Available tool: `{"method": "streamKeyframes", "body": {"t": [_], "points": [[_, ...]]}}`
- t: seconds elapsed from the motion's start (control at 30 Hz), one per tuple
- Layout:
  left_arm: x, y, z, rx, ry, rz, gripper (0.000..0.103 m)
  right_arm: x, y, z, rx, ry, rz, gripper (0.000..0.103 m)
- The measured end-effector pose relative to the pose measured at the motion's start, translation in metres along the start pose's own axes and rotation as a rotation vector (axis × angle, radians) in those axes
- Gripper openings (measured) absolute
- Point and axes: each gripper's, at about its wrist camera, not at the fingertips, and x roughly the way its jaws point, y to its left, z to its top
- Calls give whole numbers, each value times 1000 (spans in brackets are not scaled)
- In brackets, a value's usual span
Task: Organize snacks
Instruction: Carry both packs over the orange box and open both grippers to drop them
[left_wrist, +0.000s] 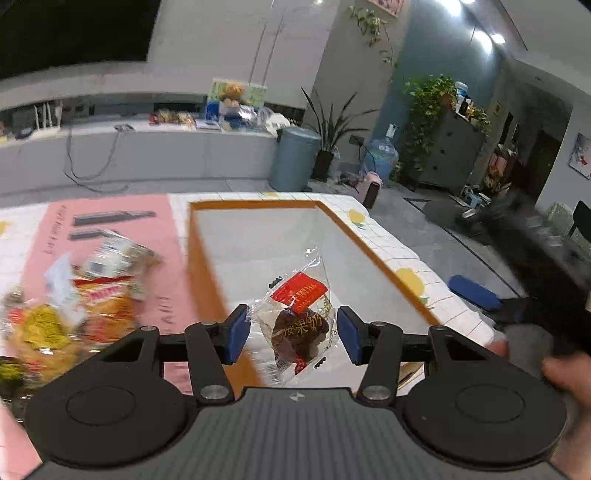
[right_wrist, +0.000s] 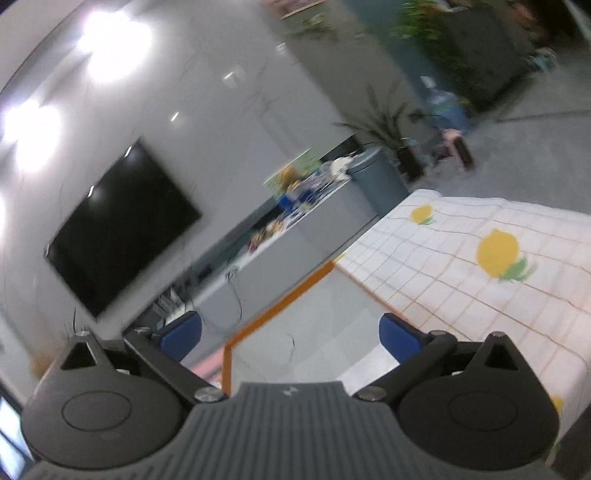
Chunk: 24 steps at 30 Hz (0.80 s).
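Left wrist view: the left claw (left_wrist: 291, 334) pinches a clear-wrapped snack packet (left_wrist: 301, 325) with a red label and a dark sweet inside; both blue pads (left_wrist: 236, 332) press on the wrapper's sides. The packet hangs above the near end of the orange-rimmed tray (left_wrist: 201, 258), whose white floor shows nothing lying on it in this view. The tray sits on a desk (left_wrist: 388, 243) covered by a checked cloth with lemon prints. To the tray's left, on a pink sheet (left_wrist: 162, 236), a pile of other snack bags (left_wrist: 85, 295) waits (blurred, so their labels cannot be read).

Right wrist view: the right claw (right_wrist: 291, 338) stands spread wide with nothing between its pads; it is tilted and looks past a corner of the same tray (right_wrist: 280, 299) toward the room.

Step in hand, as judged: carrying one packet from the pile to the tray. The next move calls for lowering the left claw until the packet is near the tray floor, then letting go, well inside the rim so the light wrapper does not catch on the edge. The empty right claw appears free to fetch another bag.
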Motion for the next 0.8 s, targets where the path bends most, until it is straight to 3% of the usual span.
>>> {"method": "streamKeyframes", "body": {"t": [0.13, 0.23, 0.37, 0.43, 0.57, 0.6, 0.73, 0.8], "points": [[37, -16, 0, 39, 42, -38, 59, -15, 8, 4, -54, -63, -12, 100], [64, -21, 0, 58, 78, -4, 59, -16, 2, 3, 18, -54, 36, 100], [96, -17, -7, 71, 149, 71, 59, -10, -4, 4, 78, -43, 24, 100], [95, -22, -13, 130, 125, 110, 60, -6, -1, 2, 82, -25, 6, 100], [97, -28, -15, 174, 140, 103, 64, 1, 12, -5, 37, 4, -24, 100], [96, -29, -15, 173, 141, 94, 67, 3, 16, -8, 29, 12, -21, 100], [85, -25, -14, 157, 66, 72, 96, 8, 23, -15, -5, 37, -20, 100], [76, -27, -13, 174, 22, 67, 96, 9, 21, -15, -6, 38, -27, 100]]}}
